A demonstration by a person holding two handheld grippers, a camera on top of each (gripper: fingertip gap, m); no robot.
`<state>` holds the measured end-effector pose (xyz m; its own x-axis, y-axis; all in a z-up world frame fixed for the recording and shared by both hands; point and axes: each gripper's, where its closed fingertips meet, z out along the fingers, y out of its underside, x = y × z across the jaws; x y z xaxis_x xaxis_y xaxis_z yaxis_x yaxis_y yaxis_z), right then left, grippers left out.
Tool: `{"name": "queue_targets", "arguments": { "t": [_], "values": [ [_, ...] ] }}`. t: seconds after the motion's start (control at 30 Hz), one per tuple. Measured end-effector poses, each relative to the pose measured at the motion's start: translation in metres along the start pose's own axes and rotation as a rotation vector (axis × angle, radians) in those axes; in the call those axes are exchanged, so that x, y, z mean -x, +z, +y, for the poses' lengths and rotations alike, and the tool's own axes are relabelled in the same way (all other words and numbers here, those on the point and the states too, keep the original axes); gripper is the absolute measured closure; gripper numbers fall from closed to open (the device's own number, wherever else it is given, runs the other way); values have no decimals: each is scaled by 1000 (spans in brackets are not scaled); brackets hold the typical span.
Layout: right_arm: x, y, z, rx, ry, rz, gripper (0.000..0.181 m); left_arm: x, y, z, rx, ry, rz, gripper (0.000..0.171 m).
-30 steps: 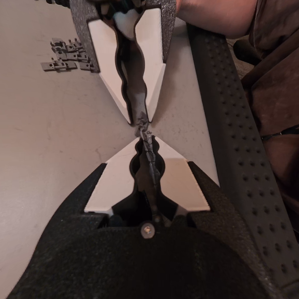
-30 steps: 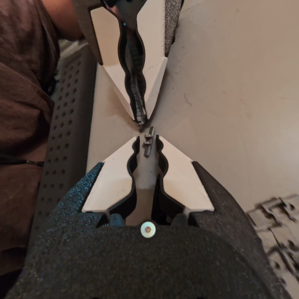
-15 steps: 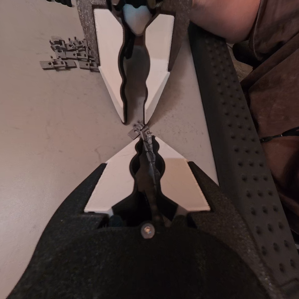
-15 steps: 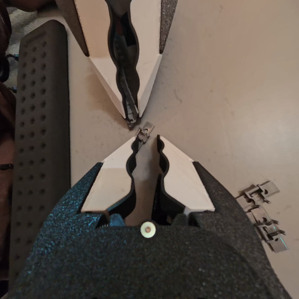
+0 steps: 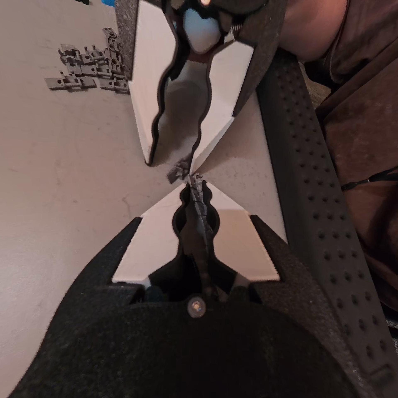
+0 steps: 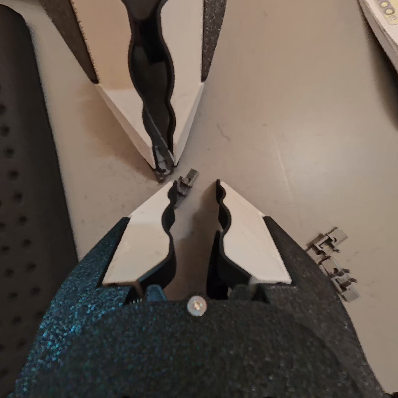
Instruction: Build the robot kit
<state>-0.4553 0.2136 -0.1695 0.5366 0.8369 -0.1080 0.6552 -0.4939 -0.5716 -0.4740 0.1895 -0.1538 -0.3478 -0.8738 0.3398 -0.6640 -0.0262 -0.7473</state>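
My left gripper point(image 5: 195, 183) is shut on a strip of joined grey plastic links point(image 5: 200, 213) that runs back between its fingers, with the strip's end poking out at the tips. My right gripper point(image 6: 196, 183) faces it tip to tip and is open. A single small grey link point(image 6: 185, 183) lies on the table, leaning on the right gripper's left finger and just short of the strip's end point(image 6: 162, 170). In the left wrist view the same link point(image 5: 178, 170) sits between the right gripper's tips point(image 5: 170, 167). The left gripper also shows in the right wrist view point(image 6: 164, 165).
A pile of loose grey links point(image 5: 90, 71) lies on the beige table; a short joined chain point(image 6: 331, 265) lies right of my right gripper. A black dimpled mat point(image 5: 323, 193) borders the table by the person's arm point(image 5: 312, 28). A white object point(image 6: 383, 32) sits far right. Only a small space, under 4 cm, lies between the two pairs of fingers. It is some 12 centimetres from my right tips to the short joined chain point(image 6: 331, 265). My left wrist view point(image 5: 72, 69) looks at it from another angle.
My right gripper has opened wider and let go of the single link, which now tilts against its left finger. My left gripper has stayed shut on the strip.
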Motion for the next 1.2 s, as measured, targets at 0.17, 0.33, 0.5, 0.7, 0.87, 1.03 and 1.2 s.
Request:
{"name": "queue_targets", "arguments": {
  "t": [0.17,0.33,0.5,0.7,0.87,1.03,1.2],
  "values": [
    [-1,1,2,22,-63,67,161,0,-1,1,-1,-4,0,161],
    [2,-1,4,14,-32,20,164,2,-3,1,-8,-24,1,162],
    [2,-20,-18,-165,80,-69,165,17,-9,-3,-48,-119,-37,163],
    [-9,-14,-34,-317,242,-94,165,30,-14,-5,-84,-215,-51,163],
    [-11,-1,-34,-312,293,-75,164,33,-16,-3,-87,-236,-60,163],
    [-9,2,-29,-291,300,-93,163,33,-16,-3,-87,-241,-54,163],
    [1,2,-26,-275,329,-200,156,33,-17,-2,-86,-247,-48,162]
  ]
}}
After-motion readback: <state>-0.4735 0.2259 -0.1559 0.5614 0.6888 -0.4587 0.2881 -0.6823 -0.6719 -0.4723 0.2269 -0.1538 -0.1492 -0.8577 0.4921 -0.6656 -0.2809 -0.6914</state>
